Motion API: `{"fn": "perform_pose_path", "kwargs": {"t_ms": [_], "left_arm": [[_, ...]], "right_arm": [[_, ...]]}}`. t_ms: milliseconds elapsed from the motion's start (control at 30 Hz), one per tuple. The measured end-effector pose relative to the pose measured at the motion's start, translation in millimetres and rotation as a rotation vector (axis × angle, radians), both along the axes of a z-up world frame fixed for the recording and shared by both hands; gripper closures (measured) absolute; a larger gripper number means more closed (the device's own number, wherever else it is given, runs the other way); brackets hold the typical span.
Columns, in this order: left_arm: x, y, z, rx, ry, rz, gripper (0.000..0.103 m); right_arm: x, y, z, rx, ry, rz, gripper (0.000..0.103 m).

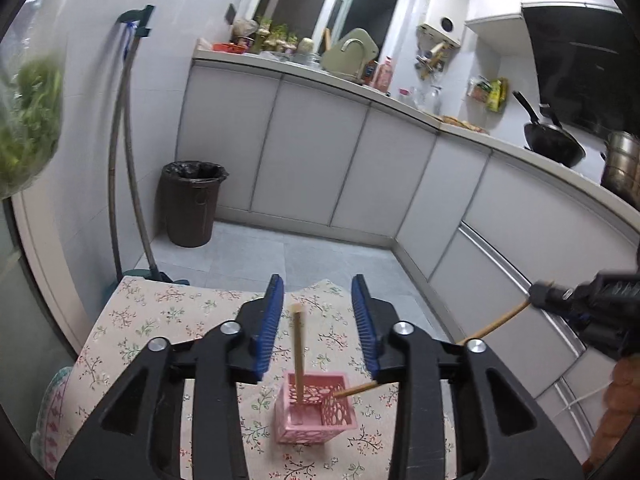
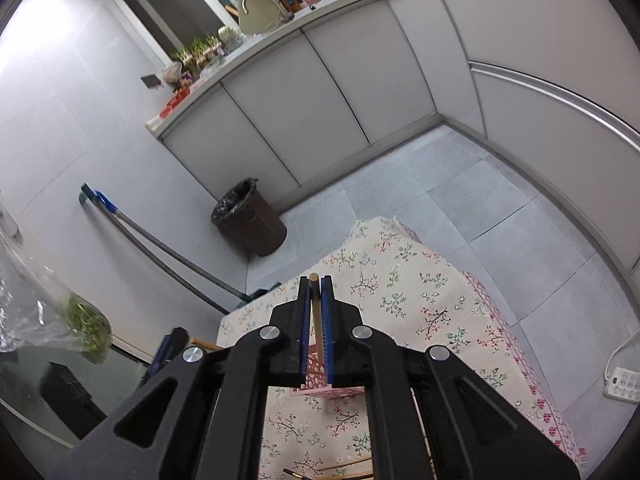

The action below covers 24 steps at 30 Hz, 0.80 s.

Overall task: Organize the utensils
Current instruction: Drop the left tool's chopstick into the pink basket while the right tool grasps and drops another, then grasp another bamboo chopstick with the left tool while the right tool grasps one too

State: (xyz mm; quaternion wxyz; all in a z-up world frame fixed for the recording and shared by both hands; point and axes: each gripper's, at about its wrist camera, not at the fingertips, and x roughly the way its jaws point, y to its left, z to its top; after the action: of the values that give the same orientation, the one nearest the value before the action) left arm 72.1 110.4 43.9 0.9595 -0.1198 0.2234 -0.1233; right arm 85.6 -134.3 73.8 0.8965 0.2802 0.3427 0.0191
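- The right gripper (image 2: 316, 312) has its fingers clamped on a chopstick (image 2: 315, 320), whose lower end sits at the rim of the pink holder (image 1: 314, 410) near the middle of the cloth-covered surface (image 1: 160, 320).
- The left gripper (image 1: 318, 328) hangs over the holder with fingers apart, holding nothing.
- Risk: the slanted chopstick could lever the light holder over, or catch in its cut-out wall.
- Only the left view shows another chopstick (image 1: 298, 356) standing inside; only the right view shows loose chopsticks (image 2: 344, 470) at the near edge.
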Motion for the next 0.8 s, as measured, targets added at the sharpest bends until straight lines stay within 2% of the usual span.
{"fn": "perform_pose_path", "kwargs": {"t_ms": [133,200,367,433,467,500,600,667,733,767,800], "left_arm": [[-5,13,12,-0.046,-0.012,0.042,0.054],[-10,20,18,-0.063,-0.025,0.058,0.052],[-17,19,26,-0.053,-0.038,0.077,0.041],[-19,17,26,-0.029,-0.036,0.081,0.039],[-19,15,25,-0.017,-0.036,0.083,0.038],[-21,13,26,0.000,-0.037,0.089,0.036],[-27,10,27,0.033,-0.048,0.103,0.027],[-31,6,28,0.051,-0.050,0.099,0.025],[-34,3,27,0.079,-0.043,0.100,0.020],[-35,1,26,0.100,-0.039,0.106,0.017],[-38,-2,25,0.127,-0.035,0.115,0.013]], "right_arm": [[9,12,-11,-0.010,0.026,0.017,0.098],[11,14,-14,-0.016,0.029,0.019,0.097],[17,23,-21,-0.021,0.038,0.044,0.094],[19,28,-24,-0.027,0.044,0.055,0.085],[19,29,-25,-0.036,0.047,0.052,0.072],[18,31,-26,-0.055,0.046,0.047,0.065],[12,35,-25,-0.126,0.033,0.024,0.059],[7,35,-24,-0.156,0.032,0.007,0.057],[0,34,-24,-0.197,0.032,-0.022,0.048],[-5,33,-24,-0.220,0.024,-0.043,0.040],[-9,32,-24,-0.244,0.016,-0.060,0.036]]}}
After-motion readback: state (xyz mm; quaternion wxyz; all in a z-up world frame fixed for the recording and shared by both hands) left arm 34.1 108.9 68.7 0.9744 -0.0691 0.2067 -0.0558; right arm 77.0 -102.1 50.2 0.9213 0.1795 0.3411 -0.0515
